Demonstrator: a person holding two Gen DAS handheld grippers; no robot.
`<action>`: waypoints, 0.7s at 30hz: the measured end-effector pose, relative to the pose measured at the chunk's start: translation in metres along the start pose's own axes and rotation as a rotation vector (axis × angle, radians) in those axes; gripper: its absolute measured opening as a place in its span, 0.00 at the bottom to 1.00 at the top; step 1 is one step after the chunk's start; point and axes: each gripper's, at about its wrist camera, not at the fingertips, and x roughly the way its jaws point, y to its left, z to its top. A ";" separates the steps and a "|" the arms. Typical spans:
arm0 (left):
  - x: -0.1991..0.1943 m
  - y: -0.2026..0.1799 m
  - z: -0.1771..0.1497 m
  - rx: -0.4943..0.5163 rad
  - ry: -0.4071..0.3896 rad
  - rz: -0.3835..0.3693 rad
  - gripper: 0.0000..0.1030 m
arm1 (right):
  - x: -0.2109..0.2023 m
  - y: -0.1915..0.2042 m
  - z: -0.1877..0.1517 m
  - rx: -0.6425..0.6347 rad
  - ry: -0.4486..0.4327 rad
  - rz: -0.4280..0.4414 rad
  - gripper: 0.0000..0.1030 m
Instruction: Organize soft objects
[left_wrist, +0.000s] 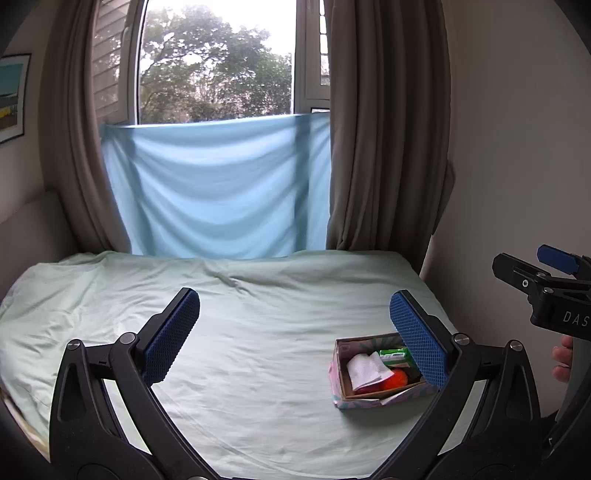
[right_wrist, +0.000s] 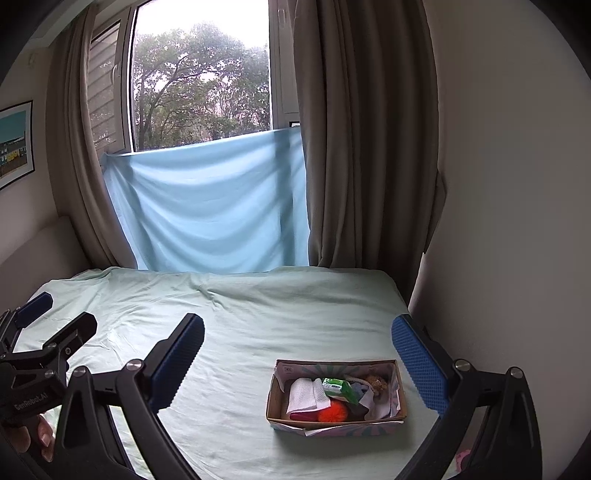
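A small cardboard box (right_wrist: 275, 397) sits on the pale green bed sheet (right_wrist: 240, 325). It holds a white folded cloth (right_wrist: 304, 398), a green and white tissue pack (right_wrist: 338, 387), an orange fluffy ball (right_wrist: 332, 411) and other soft items. The box also shows in the left wrist view (left_wrist: 338, 363), partly behind the right finger. My right gripper (right_wrist: 297, 345) is open and empty above the bed, just behind the box. My left gripper (left_wrist: 293, 321) is open and empty, left of the box.
A light blue cloth (right_wrist: 210, 203) hangs over the window's lower half between brown curtains (right_wrist: 354, 147). A white wall (right_wrist: 498, 221) borders the bed on the right. A framed picture (right_wrist: 14, 144) hangs on the left wall. A padded headboard (left_wrist: 33, 221) stands at left.
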 end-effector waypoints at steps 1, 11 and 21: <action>0.000 0.000 0.000 0.001 0.001 0.000 1.00 | 0.000 0.000 0.000 0.000 0.000 -0.001 0.98; 0.001 -0.001 -0.002 0.020 -0.016 -0.011 1.00 | 0.000 0.006 -0.001 -0.001 0.007 -0.011 0.98; 0.013 0.004 -0.008 0.026 0.006 0.034 1.00 | 0.009 0.011 -0.002 0.010 0.028 -0.021 0.98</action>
